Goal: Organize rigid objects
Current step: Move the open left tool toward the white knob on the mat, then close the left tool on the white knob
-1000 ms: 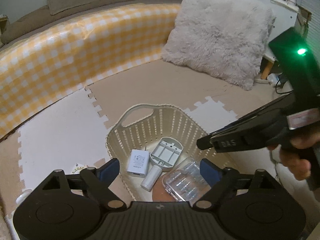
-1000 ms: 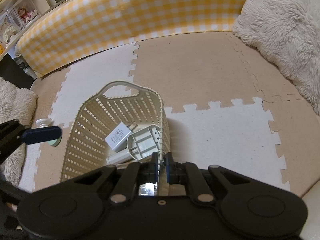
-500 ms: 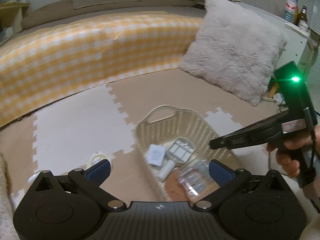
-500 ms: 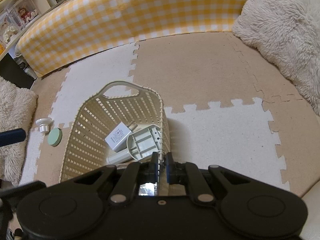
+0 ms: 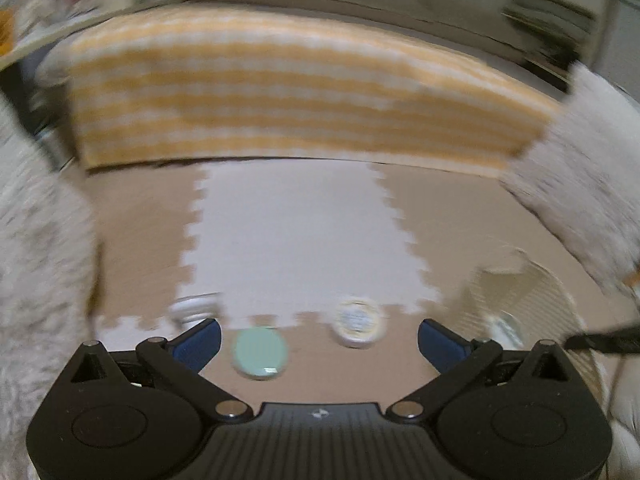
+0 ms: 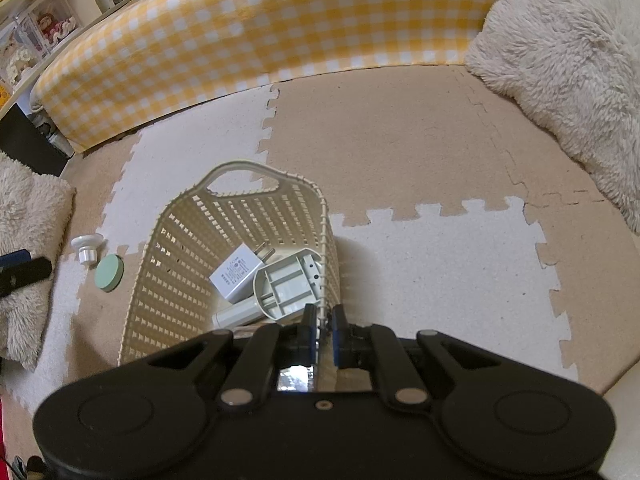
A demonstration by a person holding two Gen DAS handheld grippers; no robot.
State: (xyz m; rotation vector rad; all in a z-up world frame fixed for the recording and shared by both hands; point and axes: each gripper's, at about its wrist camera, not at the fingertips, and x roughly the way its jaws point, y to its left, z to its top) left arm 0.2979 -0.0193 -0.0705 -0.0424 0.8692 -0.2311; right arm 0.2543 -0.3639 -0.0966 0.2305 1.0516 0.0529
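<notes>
Left tool gapes over the green disc on the mat

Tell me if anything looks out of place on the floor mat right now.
Yes: a mint green disc and a small white knob lie on the mat beside the basket, while the other small items are inside it.

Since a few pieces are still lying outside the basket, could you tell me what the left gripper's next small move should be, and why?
Probably lower the left gripper onto the mint-green disc: it lies on the mat just ahead, between the wide-open fingers, which hold nothing. Meanwhile the right gripper is shut on the basket wall, steadying it for the drop.
</notes>
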